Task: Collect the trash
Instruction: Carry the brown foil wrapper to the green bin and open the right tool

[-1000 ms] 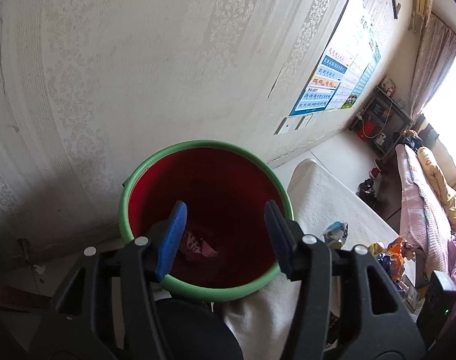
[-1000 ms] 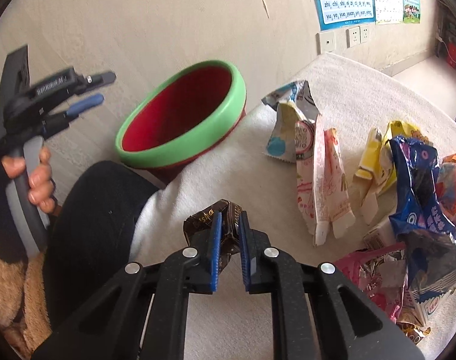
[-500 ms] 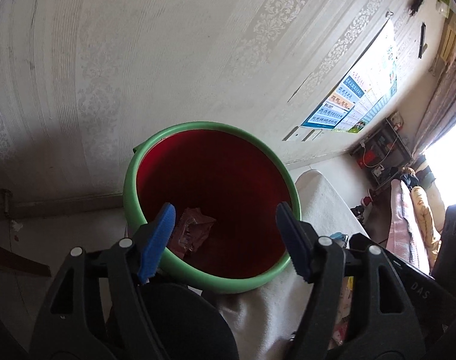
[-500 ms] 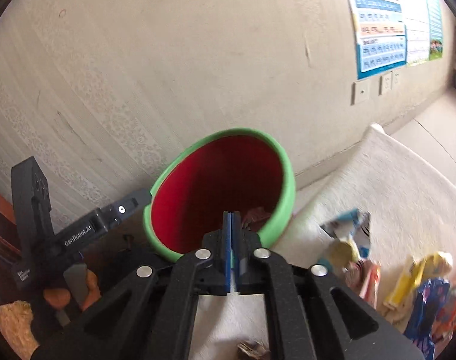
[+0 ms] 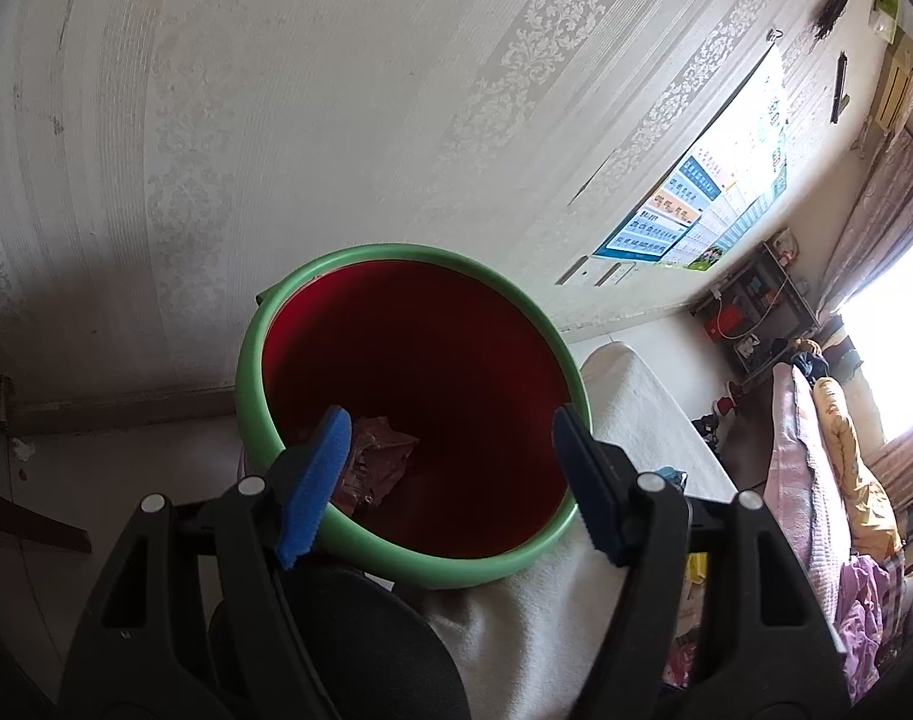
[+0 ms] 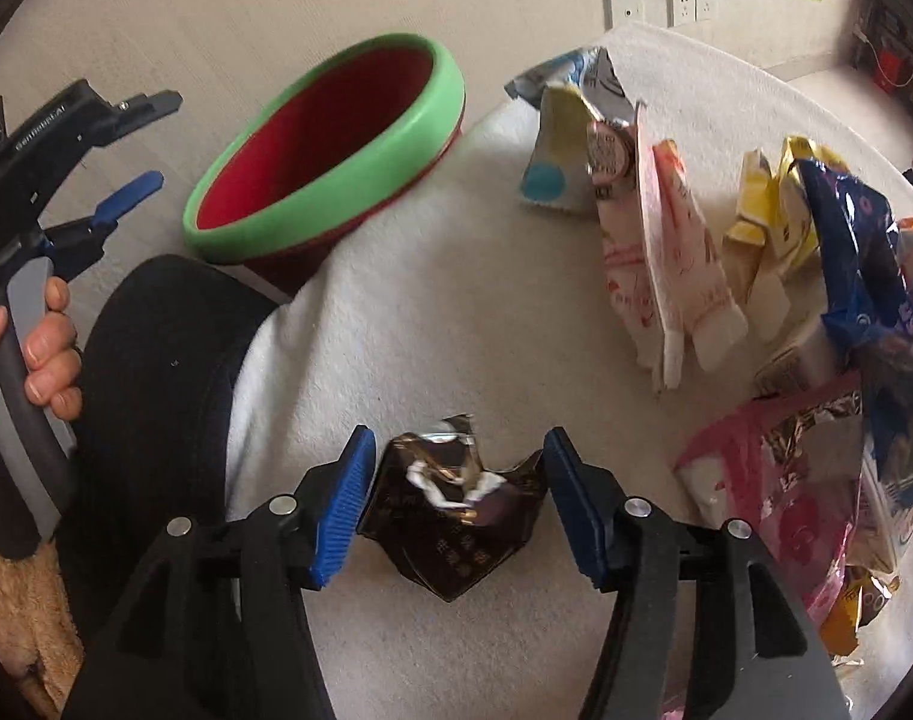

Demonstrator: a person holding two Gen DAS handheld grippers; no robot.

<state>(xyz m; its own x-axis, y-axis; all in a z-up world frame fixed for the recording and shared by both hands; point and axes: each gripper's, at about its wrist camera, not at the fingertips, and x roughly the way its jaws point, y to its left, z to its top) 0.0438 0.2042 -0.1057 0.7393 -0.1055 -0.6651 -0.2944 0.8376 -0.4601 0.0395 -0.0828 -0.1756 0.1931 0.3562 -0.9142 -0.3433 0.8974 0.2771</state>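
White cloth (image 6: 456, 312) covers the bed and it's littered with wrappers. Right gripper (image 6: 456, 504) is down over the dark wrapper (image 6: 456, 516), jaws opening, wrapper lying between the pads but neither pad pressing it. Best play, I'd say: sink a touch, straddle the crumpled middle, close firmly, since foil like this slips. Left gripper (image 5: 450, 480) hangs over the bin (image 5: 249, 372), fingers apart, gripping nothing. Bin: red inside, green rim, holding 1 reddish wrapper (image 5: 375, 462) at the bottom. More packets (image 6: 654, 240) wait on the right.
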